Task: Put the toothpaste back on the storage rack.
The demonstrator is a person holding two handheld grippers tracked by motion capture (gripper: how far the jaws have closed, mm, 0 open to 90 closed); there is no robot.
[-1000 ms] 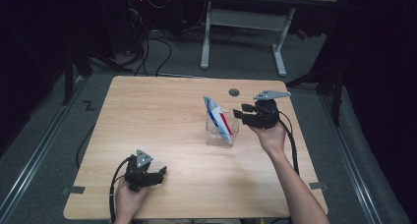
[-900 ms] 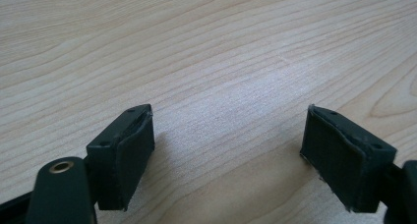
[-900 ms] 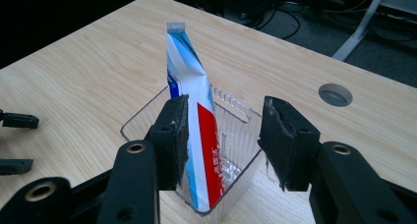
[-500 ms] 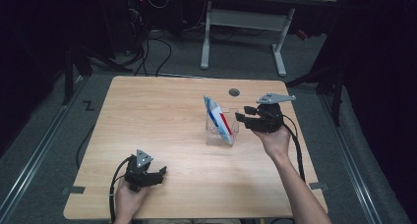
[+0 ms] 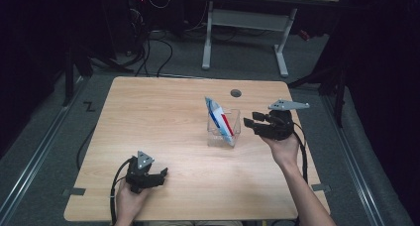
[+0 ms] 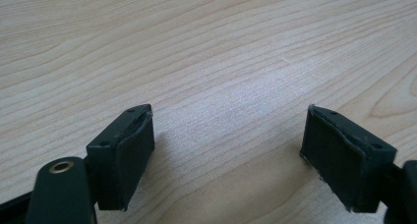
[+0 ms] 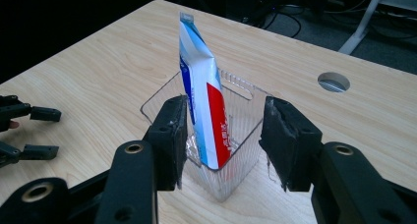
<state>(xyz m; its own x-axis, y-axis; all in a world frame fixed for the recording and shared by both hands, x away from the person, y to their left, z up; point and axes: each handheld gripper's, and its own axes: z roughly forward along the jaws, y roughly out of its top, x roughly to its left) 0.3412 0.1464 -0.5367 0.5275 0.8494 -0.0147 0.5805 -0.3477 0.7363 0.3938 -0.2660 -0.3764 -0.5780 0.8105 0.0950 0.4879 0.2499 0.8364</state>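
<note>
A pale wooden table point(image 5: 163, 117) with a visible grain and rounded corners stands on a grey floor point(image 5: 44, 151) in a dark room. Near the middle of its far edge a round cable hole point(image 5: 236, 93) is cut through the top. Beyond the far edge stands a second desk on white legs point(image 5: 208, 37), with black cables point(image 5: 148, 47) lying on the floor beside it. Pieces of tape point(image 5: 74, 192) mark the floor by the near corners.

A clear plastic bin point(image 5: 224, 128) sits right of the table's centre, towards the right edge. A blue, white and red packet point(image 5: 220, 121) stands in it, leaning, its top well above the rim.

The right gripper point(image 5: 250, 122) hovers just beside the bin on the side of the right edge, jaws pointing at it. In the right gripper view its pads point(image 7: 172, 135) stand about half apart and frame the bin without pressing on it; nothing is held.

The left gripper point(image 5: 161, 175) rests near the near left corner, low over bare wood. Its jaws are wide and empty in the left gripper view.
</note>
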